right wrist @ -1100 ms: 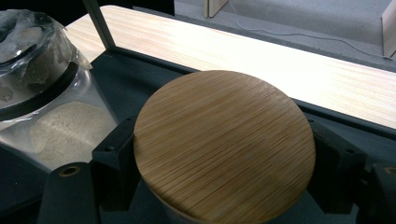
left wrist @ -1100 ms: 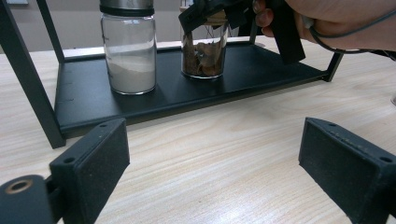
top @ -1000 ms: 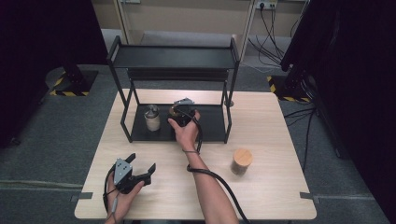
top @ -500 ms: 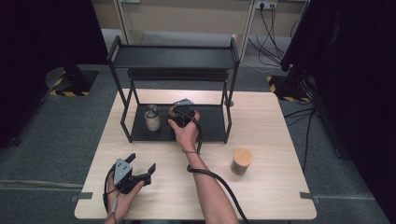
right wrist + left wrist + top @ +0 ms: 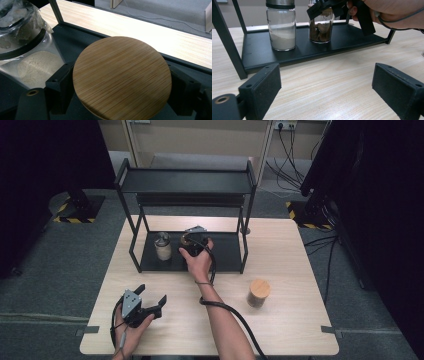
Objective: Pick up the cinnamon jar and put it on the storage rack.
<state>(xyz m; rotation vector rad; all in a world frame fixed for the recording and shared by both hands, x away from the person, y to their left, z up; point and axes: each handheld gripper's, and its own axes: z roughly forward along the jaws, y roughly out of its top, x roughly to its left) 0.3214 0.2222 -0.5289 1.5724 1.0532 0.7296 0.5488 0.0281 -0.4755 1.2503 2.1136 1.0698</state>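
A: Since the table (image 5: 280, 320) already carries the black rack (image 5: 185, 182) squarely, what is left to get right here?

B: The let-go. The wooden-lidded jar (image 5: 122, 77) stands on the rack's lower shelf (image 5: 227, 252), just beside the powder jar (image 5: 162, 246). The right gripper (image 5: 190, 236) reaches down over it, and its jaws have just been opening. The lid sits between them, and the pads look eased off rather than pressing.

A: So just pull away?

B: Not yet, I'd say. The jaws flank the lid closely, so I would spread them further first. Then draw straight back toward the table's front edge, keeping level so neither pad catches the lid's rim and tips the jar.

A: And the neighbour?

B: Near enough to be nudged. Keep that jaw from swinging toward the powder jar, and watch the trailing cable.

A: The other hand?

B: The left gripper (image 5: 151, 293) rests on the table near the front, spread wide and empty. The spare jar (image 5: 259, 292) stands well apart.
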